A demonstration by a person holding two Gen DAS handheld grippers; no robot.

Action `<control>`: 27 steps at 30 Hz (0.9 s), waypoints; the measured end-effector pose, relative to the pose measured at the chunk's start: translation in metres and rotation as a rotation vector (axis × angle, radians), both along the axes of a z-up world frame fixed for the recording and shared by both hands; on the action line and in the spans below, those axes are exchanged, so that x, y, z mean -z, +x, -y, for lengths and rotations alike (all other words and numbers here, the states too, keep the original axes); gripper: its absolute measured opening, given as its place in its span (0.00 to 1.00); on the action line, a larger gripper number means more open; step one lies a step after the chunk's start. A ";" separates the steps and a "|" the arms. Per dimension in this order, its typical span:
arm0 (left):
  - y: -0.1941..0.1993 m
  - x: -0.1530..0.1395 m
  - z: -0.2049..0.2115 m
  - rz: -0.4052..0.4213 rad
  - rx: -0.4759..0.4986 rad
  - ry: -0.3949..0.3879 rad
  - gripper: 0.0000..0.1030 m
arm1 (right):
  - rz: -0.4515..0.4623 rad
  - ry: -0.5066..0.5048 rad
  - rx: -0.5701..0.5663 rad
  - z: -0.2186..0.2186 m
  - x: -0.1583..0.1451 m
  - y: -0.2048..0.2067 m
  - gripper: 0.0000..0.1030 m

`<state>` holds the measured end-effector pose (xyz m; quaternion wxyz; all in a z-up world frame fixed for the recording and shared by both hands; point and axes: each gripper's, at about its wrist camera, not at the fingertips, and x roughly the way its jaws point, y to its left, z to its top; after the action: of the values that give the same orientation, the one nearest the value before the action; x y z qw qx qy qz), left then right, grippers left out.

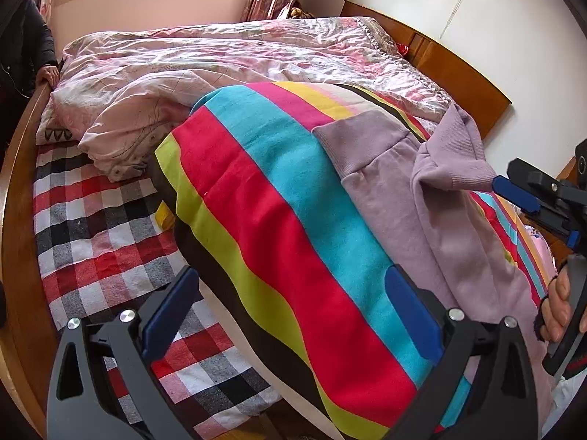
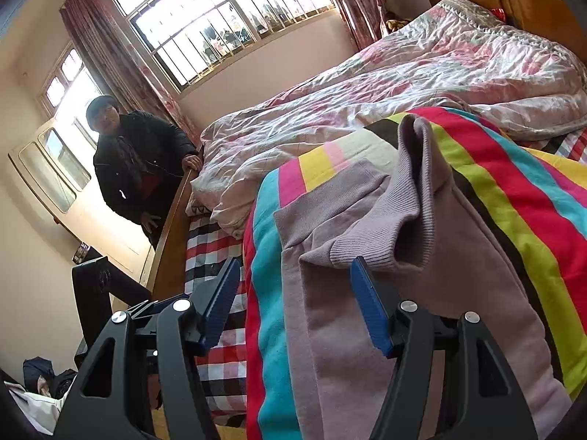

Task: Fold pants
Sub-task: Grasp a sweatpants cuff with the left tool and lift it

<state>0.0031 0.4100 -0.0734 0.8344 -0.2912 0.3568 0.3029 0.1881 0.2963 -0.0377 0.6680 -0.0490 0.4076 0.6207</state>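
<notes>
While both tools (image 1: 290, 315) (image 2: 293, 300) gape, lilac pants (image 2: 367, 256) lie rumpled — cuff seemingly folded over — on striped blanket (image 1: 275, 201).

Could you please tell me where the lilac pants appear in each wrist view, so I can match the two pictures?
Left wrist: lilac pants lie right of centre, on the striped blanket.
Right wrist: lilac pants fill the lower centre, running up to the middle.
Shared landmark: the striped blanket.
</notes>
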 end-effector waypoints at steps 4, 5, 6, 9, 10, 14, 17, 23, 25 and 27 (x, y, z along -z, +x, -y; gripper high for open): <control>0.009 0.000 -0.004 0.031 0.018 -0.015 0.98 | 0.100 -0.036 0.047 0.045 -0.007 -0.003 0.60; 0.012 -0.001 -0.004 0.045 0.028 -0.022 0.98 | 0.126 -0.058 0.059 0.055 -0.006 -0.006 0.60; 0.017 -0.002 -0.004 0.060 0.036 -0.029 0.98 | 0.152 -0.077 0.061 0.065 -0.004 -0.011 0.60; 0.038 -0.012 0.002 0.089 0.085 -0.018 0.98 | 0.193 -0.102 0.048 0.084 0.006 -0.022 0.60; 0.049 -0.015 0.007 0.076 0.102 0.016 0.98 | 0.206 -0.116 0.057 0.086 0.010 -0.022 0.60; 0.096 -0.023 0.034 -0.014 0.208 0.212 0.99 | 0.160 -0.107 0.102 0.089 0.021 -0.014 0.60; 0.127 -0.022 0.054 -0.088 0.254 0.414 0.99 | 0.150 -0.124 0.121 0.084 0.030 -0.007 0.60; 0.173 -0.011 0.068 -0.153 0.355 0.551 0.76 | 0.101 -0.123 0.113 0.074 0.037 0.006 0.60; 0.179 -0.009 0.048 -0.093 0.399 0.358 0.29 | 0.107 -0.122 0.113 0.072 0.036 0.007 0.60; 0.172 -0.005 0.009 0.065 0.349 0.071 0.16 | 0.122 -0.120 0.119 0.072 0.034 0.007 0.60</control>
<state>0.1748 0.4006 -0.0687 0.8951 -0.2049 0.3639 0.1563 0.1951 0.2240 -0.0713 0.7230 -0.1021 0.4049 0.5503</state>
